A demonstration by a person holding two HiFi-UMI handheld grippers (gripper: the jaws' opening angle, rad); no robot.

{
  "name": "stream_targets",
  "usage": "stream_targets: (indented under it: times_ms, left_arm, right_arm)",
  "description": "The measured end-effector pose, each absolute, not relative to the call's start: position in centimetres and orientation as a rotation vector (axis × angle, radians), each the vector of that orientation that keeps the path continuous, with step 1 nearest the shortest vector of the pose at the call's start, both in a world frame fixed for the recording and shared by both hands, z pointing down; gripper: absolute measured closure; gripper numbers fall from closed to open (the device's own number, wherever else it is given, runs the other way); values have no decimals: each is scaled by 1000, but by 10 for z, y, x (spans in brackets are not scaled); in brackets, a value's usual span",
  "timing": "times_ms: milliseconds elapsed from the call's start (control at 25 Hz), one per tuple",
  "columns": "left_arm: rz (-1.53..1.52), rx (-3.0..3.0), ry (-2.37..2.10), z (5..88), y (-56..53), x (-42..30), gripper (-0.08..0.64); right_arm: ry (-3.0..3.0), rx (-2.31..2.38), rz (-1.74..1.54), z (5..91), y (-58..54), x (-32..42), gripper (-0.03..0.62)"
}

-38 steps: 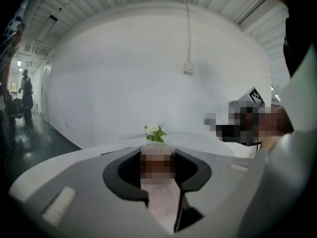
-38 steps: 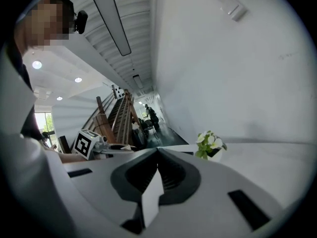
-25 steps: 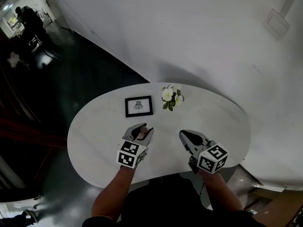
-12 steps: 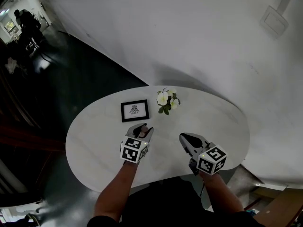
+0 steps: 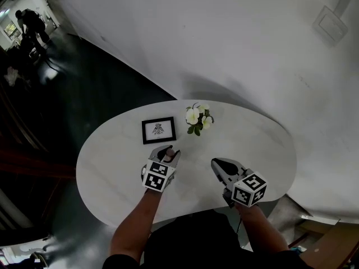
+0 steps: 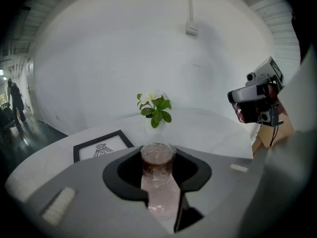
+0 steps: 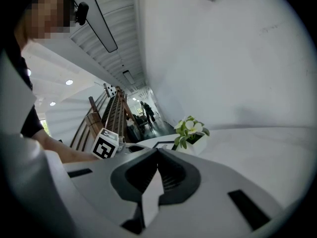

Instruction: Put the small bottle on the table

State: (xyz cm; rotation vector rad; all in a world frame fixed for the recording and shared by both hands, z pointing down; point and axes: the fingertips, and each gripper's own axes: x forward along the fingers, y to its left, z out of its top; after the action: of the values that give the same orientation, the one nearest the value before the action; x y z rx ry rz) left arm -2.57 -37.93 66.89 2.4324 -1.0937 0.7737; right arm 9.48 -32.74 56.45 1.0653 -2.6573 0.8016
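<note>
A small clear bottle [image 6: 157, 163] with a brownish, pebbled upper part stands upright between the jaws of my left gripper [image 6: 157, 155], which is shut on it. In the head view the left gripper [image 5: 167, 154] is over the near left part of the white oval table [image 5: 258, 136], and the bottle [image 5: 169, 157] shows as a pinkish spot between the jaws. I cannot tell whether the bottle touches the tabletop. My right gripper [image 5: 216, 163] hangs over the near right part of the table. Its jaws [image 7: 157, 155] are shut with nothing between them.
A small black picture frame [image 5: 158, 130] lies on the table beyond the left gripper. A white pot of white flowers [image 5: 197, 118] stands near the far edge, by the white wall. Dark floor drops away to the left, where a person [image 5: 31, 24] stands far off.
The left gripper with the bottle has edged a little forward, toward the picture frame. The right gripper has stayed in place.
</note>
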Motion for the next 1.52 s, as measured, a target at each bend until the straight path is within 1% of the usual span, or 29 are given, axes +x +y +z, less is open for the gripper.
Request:
stream_targets:
  times_ms: [760,880,1040,1400,1520]
  left_arm:
    - [868,2433,-1133,685,-378,-29,414]
    - [817,2463,-1182,669,-381,-30,380]
    - [768,2495,-1198,645,-379,-34,360]
    - [588,2542,-1260,590,-357,-55,362]
    - [569,2586,-1267,574,-347,-67,385]
  right_arm:
    - [-2648,1061,818,573,-328,99,581]
    - [-2649,1057,810,571,-325,99,581]
    - [-2654,1050,789,566,-321,95,581]
    - [-2694,1018,693,538,-303,66,581]
    - [-2705,1014,659,527,-291,56,581]
